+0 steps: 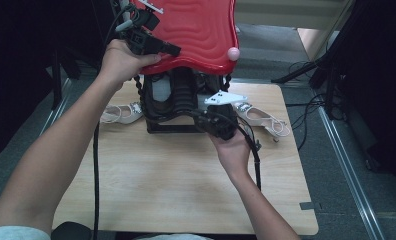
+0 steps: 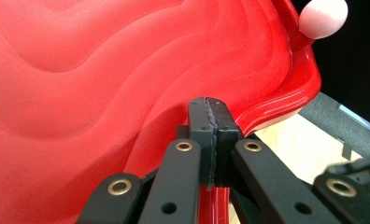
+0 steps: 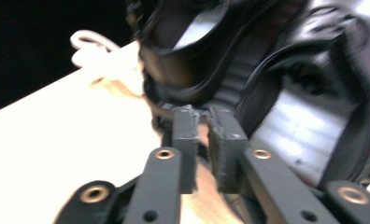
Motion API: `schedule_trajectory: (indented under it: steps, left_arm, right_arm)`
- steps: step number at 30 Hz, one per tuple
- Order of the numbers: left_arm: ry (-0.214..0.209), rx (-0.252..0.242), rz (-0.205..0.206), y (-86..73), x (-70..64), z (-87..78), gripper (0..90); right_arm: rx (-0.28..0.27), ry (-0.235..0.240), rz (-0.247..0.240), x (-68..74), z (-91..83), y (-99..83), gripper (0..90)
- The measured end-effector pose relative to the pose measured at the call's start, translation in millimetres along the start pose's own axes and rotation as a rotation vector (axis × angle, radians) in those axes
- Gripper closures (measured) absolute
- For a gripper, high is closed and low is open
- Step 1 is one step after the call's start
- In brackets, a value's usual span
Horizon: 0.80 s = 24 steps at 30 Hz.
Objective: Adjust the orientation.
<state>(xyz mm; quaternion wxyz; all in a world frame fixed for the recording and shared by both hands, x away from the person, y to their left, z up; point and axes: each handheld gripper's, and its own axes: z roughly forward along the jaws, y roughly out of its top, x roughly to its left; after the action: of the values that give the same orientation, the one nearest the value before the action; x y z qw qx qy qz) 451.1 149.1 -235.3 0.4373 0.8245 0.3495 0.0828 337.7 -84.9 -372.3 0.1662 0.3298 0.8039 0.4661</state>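
Overhead, the left gripper [image 1: 173,50] clamps the near rim of a red lid [image 1: 196,30] raised over a black bag [image 1: 173,97] on the table [image 1: 186,175] — white sandals [image 1: 263,120] flank it. Alongside its fingers [image 2: 204,135], the lid's long side runs away toward a pink knob [image 2: 324,17]. The right gripper [image 3: 201,135] — fingers slightly apart — sits at the blurred bag's edge.

Light wooden surface [image 1: 186,190] carries a black bag [image 1: 173,102] at the far edge, one white sandal [image 1: 120,113] either side of it.

Light wood table [image 1: 186,190]; grey carpet floor [image 1: 281,47], black stand legs [image 1: 306,70], cables rt.
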Motion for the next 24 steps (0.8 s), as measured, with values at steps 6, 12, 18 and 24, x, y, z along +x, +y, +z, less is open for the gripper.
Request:
schedule_trajectory:
  steps: [6, 12, 18, 24]
  left_arm:
    - [-0.001, 0.0, -0.001, 0.0, 0.2, -0.1, 90.0]
    - [-0.004, 0.001, -0.003, 0.0, 0.1, -0.3, 90.0]
    - [-0.004, 0.002, -0.005, 0.0, 0.3, -0.3, 90.0]
    - [-0.003, 0.004, -0.004, -0.1, -0.1, -0.6, 90.0]
  right_arm:
    - [0.074, 0.078, 0.02, -5.4, 5.9, -23.8, 90.0]
    - [0.11, 0.098, 0.045, -21.3, 10.7, -35.8, 90.0]
    - [0.117, 0.123, 0.057, -34.5, 13.9, -35.2, 90.0]
    - [0.127, 0.092, 0.034, -33.5, 17.3, -27.5, 90.0]
